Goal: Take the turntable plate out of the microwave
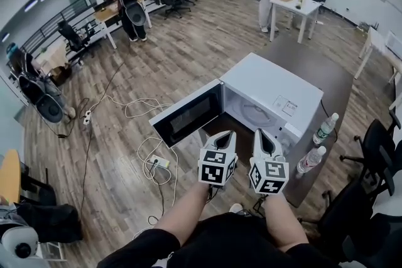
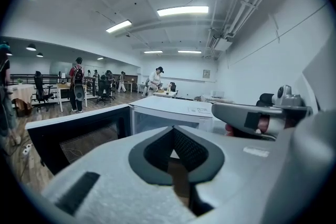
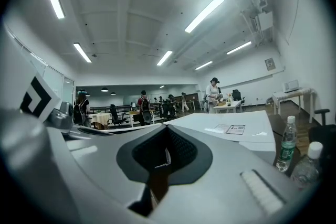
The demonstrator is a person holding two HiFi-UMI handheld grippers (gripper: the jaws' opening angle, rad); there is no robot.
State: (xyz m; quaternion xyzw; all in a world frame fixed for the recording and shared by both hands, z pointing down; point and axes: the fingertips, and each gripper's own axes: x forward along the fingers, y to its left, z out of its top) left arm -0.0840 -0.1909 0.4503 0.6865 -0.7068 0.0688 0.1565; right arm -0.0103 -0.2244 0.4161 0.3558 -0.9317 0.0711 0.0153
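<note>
Turntable plate, round clear glass: my target. My left gripper and right gripper, both closed and empty, hover side by side at lower centre. Just beyond them the plate lies in the cavity of the white box microwave, whose dark-windowed door is swung left. Risks: closed jaws would shove the plate, not grip it; smooth glass may slip from a one-sided pinch; the clear plastic bottles at right could topple.
</note>
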